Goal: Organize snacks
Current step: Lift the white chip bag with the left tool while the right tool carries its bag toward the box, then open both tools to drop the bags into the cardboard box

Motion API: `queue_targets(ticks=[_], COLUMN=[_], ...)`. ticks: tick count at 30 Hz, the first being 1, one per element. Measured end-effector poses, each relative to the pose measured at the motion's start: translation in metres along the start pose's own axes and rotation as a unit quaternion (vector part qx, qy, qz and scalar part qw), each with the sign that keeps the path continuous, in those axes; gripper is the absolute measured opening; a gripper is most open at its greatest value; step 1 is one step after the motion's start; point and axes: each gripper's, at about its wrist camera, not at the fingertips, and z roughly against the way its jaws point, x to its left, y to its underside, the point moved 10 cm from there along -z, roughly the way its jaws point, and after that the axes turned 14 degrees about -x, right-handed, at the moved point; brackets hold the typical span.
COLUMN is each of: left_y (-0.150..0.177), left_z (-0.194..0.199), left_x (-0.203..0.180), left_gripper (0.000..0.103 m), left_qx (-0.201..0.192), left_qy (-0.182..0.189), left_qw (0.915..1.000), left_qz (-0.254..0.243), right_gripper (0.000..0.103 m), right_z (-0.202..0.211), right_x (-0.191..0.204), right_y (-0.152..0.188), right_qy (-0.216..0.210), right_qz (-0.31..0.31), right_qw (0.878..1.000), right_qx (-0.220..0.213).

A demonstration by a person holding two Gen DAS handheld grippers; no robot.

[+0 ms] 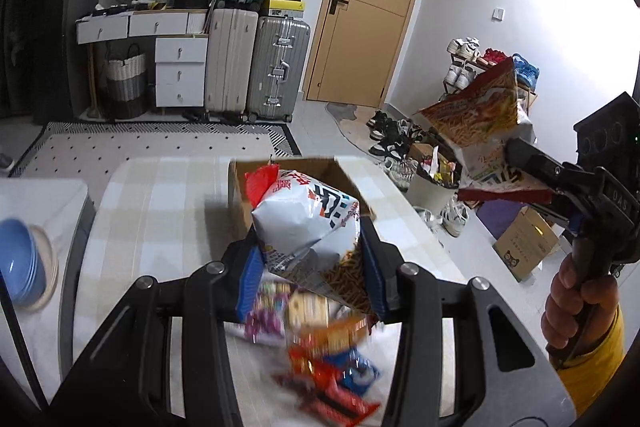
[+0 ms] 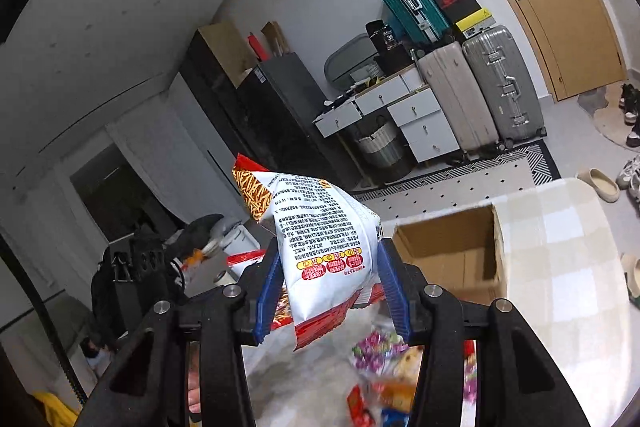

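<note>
The left gripper's (image 1: 316,267) blue-padded fingers (image 1: 250,279) clench a white snack bag (image 1: 308,223), lifted clear above the table (image 1: 160,203). The right gripper's (image 2: 332,291) fingers (image 2: 268,291) clench a second snack bag (image 2: 324,231), white with a red bottom edge, also in the air.

The left wrist view alone shows the right gripper from outside, at the right, with a hand (image 1: 576,311) in a yellow sleeve around its handle and its bag tilted up. The right wrist view alone shows the open cardboard box (image 2: 452,251) looking empty, on the checked tablecloth to the right. Blurred small snack packets (image 1: 332,367) lie on the near table below both grippers.
</note>
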Motion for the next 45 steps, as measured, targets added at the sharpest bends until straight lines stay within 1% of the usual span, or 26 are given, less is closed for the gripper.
queue_targets(ticks=[2,4,6,8,9,10,13,15,17,19,22,24,27,32,38,45], left_y=[-0.015,-0.025,-0.032,-0.037,-0.038,-0.038,-0.034,-0.025,-0.015,-0.003,0.015,0.025,0.038,0.053,0.067,0.07], left_z=[-0.02,-0.042,-0.065,-0.088,-0.102,-0.114,-0.146,-0.167,-0.187,-0.206,-0.233,-0.245,-0.261,-0.288,-0.302,-0.314], left_x=[0.003,0.007,0.01,0.015,0.016,0.017,0.02,0.022,0.023,0.025,0.024,0.024,0.024,0.038,0.037,0.028], left_gripper=[0.04,0.04,0.04,0.04,0.04,0.04,0.041,0.04,0.041,0.041,0.041,0.041,0.041,0.041,0.041,0.041], left_qx=[0.001,0.012,0.017,0.028,0.034,0.042,0.059,0.08,0.099,0.112,0.136,0.147,0.157,0.167,0.18,0.182], left_qy=[-0.008,-0.013,-0.015,-0.024,-0.02,-0.016,-0.022,-0.025,-0.017,-0.024,-0.021,-0.026,-0.025,-0.032,-0.033,-0.027], left_qw=[1.0,0.9998,0.9997,0.9993,0.9992,0.999,0.9979,0.9964,0.9947,0.9934,0.9905,0.9888,0.9873,0.9855,0.9831,0.9829], left_qz=[-0.004,-0.006,-0.002,0.001,0.006,0.01,0.013,0.015,0.019,0.009,0.011,0.005,0.005,-0.004,-0.007,-0.011], right_gripper=[0.047,0.047,0.047,0.047,0.047,0.047,0.047,0.047,0.047,0.047,0.047,0.047,0.047,0.047,0.047,0.048], right_z=[-0.022,-0.045,-0.065,-0.087,-0.098,-0.107,-0.133,-0.145,-0.156,-0.165,-0.171,-0.175,-0.177,-0.179,-0.183,-0.184], right_x=[-0.011,-0.025,-0.039,-0.054,-0.063,-0.072,-0.097,-0.112,-0.129,-0.145,-0.157,-0.166,-0.173,-0.182,-0.191,-0.192], right_y=[-0.006,-0.009,-0.005,0.002,0.007,0.013,0.031,0.042,0.054,0.066,0.079,0.085,0.091,0.099,0.105,0.11], right_qy=[0.004,0.013,0.022,0.029,0.034,0.036,0.047,0.054,0.065,0.071,0.078,0.079,0.082,0.086,0.092,0.104], right_qz=[-0.003,0.002,0.001,0.0,-0.002,-0.005,-0.013,-0.02,-0.031,-0.043,-0.048,-0.055,-0.053,-0.058,-0.065,-0.053], right_qw=[1.0,1.0,0.999,0.998,0.997,0.996,0.993,0.991,0.989,0.986,0.984,0.982,0.982,0.98,0.978,0.976], right_qx=[0.012,0.026,0.041,0.06,0.071,0.08,0.106,0.118,0.131,0.144,0.155,0.161,0.163,0.169,0.176,0.186])
